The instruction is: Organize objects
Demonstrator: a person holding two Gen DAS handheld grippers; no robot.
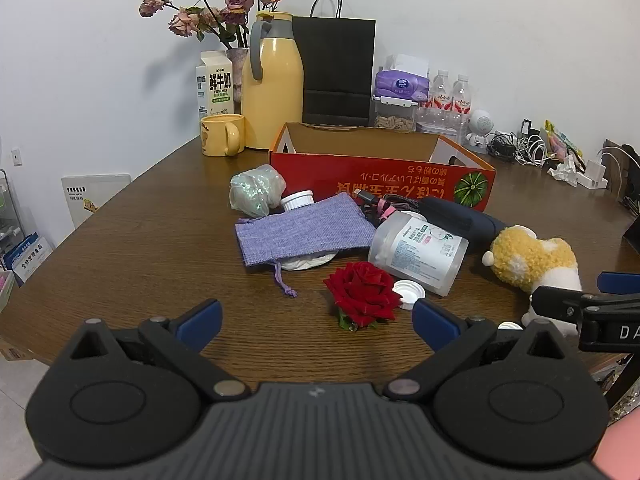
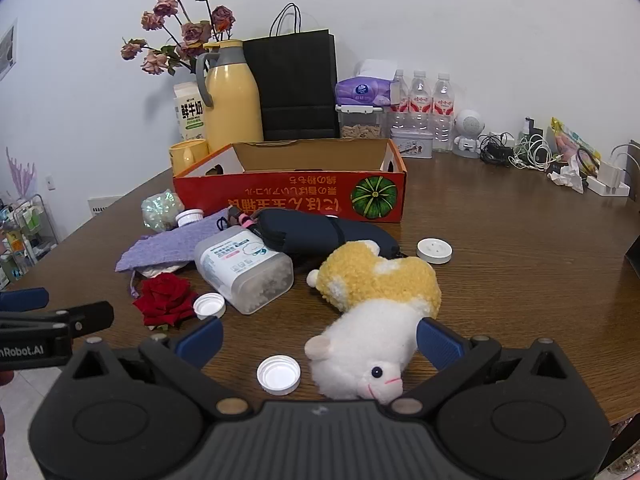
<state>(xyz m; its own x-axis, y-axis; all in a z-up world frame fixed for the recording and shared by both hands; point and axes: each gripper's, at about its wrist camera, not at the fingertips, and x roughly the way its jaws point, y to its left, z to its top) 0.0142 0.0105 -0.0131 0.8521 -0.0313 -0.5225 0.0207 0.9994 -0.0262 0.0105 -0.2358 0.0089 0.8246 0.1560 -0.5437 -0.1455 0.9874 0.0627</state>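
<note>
Your left gripper [image 1: 316, 320] has its jaws wide apart over the near table [image 1: 140, 264], holding nothing; a red rose [image 1: 362, 292] lies just beyond. Your right gripper [image 2: 318, 340] is spread wide too, the plush toy [image 2: 372, 312] lying between its fingers, unclamped. The red box [image 2: 296, 196] sits farther back.

Wide-apart right tongs [image 2: 319, 338] frame a plush sheep [image 2: 372, 320] and white cap [image 2: 278, 374] — red box [image 2: 292, 196] behind.
</note>
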